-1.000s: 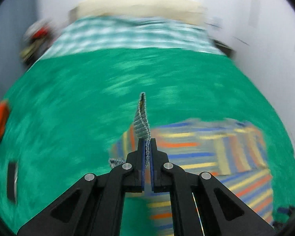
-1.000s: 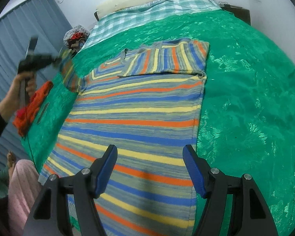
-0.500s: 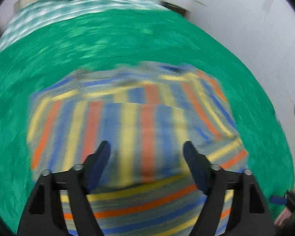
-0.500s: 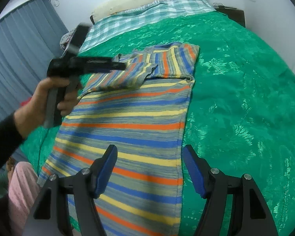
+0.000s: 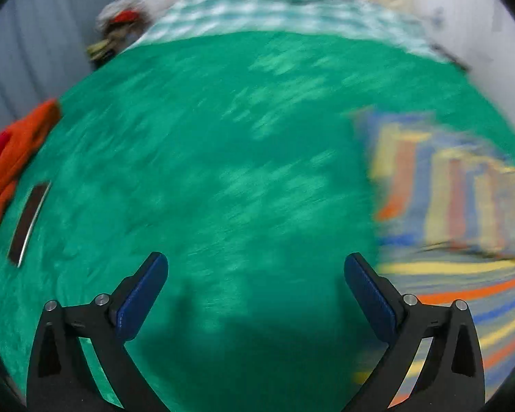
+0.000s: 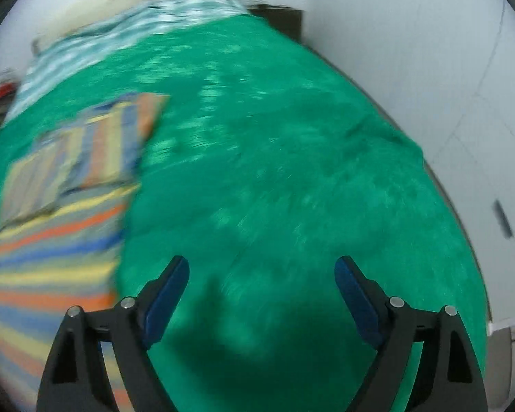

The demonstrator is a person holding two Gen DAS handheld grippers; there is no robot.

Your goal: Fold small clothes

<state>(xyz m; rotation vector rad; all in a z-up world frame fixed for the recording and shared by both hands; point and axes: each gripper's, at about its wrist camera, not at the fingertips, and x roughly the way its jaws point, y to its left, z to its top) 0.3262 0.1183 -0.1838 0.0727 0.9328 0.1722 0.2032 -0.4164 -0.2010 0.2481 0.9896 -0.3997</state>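
A bed (image 5: 223,158) under a green cover fills both views, with a checked sheet (image 5: 274,13) and pillow at its far end. One striped sweater (image 6: 51,226) lies flat, its long axis running near to far, sleeves folded across its far end. It sits at the left in the right wrist view and at the right in the left wrist view. Only the left view shows one orange garment (image 5: 13,158) and a dark flat object (image 5: 29,223). The left gripper (image 5: 255,271) and right gripper (image 6: 261,274) are both opening wide over bare cover, with nothing between the fingers.
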